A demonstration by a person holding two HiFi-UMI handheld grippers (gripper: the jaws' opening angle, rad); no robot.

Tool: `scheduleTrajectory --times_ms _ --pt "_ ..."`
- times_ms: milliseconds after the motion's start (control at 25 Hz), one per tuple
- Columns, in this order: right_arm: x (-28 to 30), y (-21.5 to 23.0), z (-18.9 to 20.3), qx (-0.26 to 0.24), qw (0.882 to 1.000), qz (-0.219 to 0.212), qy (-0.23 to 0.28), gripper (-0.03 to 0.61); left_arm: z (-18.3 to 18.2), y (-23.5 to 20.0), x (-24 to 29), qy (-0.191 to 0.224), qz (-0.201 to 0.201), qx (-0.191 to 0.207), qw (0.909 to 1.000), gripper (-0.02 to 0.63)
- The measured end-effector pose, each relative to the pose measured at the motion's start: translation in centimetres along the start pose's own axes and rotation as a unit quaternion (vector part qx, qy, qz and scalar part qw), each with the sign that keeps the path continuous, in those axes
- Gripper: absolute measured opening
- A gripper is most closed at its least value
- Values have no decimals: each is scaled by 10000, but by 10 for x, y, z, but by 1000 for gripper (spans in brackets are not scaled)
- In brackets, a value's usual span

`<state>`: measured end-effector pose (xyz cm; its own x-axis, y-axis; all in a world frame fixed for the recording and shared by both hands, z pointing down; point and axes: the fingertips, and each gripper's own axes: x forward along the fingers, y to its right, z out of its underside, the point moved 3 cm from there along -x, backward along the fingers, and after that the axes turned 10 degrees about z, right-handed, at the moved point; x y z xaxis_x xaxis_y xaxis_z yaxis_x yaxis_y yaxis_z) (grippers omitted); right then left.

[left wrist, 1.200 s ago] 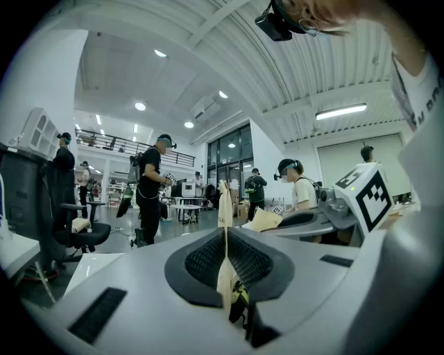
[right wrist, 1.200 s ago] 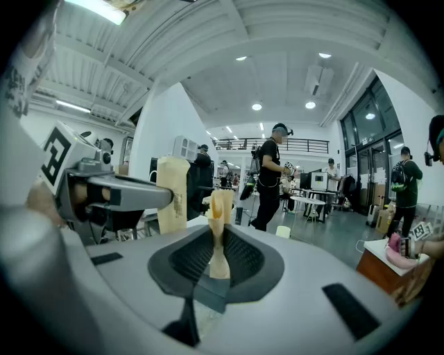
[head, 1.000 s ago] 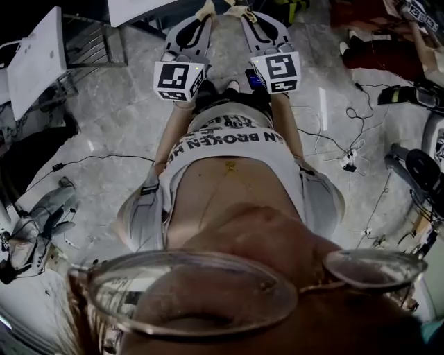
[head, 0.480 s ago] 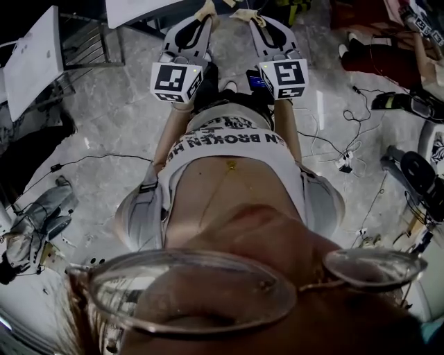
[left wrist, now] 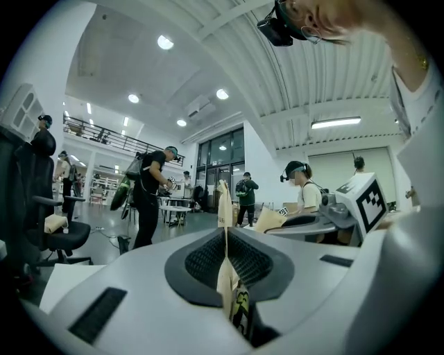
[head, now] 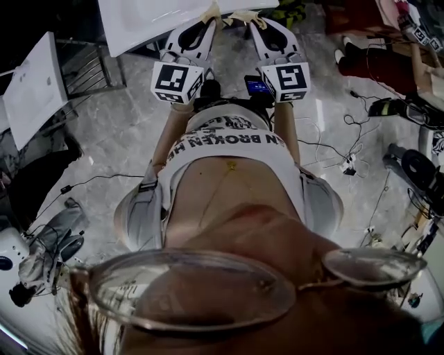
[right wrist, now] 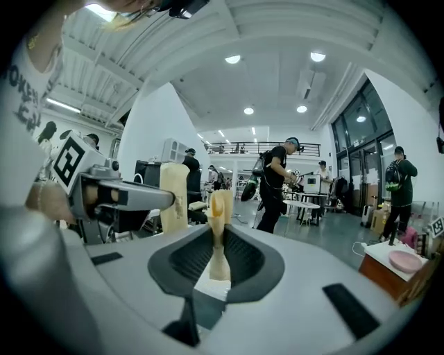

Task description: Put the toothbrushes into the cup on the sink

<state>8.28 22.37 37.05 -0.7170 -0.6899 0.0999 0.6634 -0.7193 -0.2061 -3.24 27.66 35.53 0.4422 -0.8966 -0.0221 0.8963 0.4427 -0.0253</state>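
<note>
- L gripper (head: pixel 208 12): jaws shut together, tan taped tips touching, nothing btwn them.
- R gripper (head: pixel 244 15): same; jaws together, empty.
- Both held side by side, out in front of person's torso (head: pixel 229 180).
- White slab (head: pixel 152 21) just beyond both tips; can't tell if it's the sink.
- Toothbrushes, cup: no view shows them, so can't tell where.
- Gripper views: big hall w/ people (right wrist: pixel 277 180) standing by tables.

The left hand-held gripper (left wrist: pixel 224 204), jaws pressed together, points across a bright hall (left wrist: pixel 208 76) where a person in black (left wrist: pixel 148 201) stands.
</note>
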Motion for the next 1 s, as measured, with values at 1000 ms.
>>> scheduleTrajectory --times_ms 1000 --pt "128 -26 -17 48 9980 568 -281 60 -1 -142 21 -95 556 -120 9983 25"
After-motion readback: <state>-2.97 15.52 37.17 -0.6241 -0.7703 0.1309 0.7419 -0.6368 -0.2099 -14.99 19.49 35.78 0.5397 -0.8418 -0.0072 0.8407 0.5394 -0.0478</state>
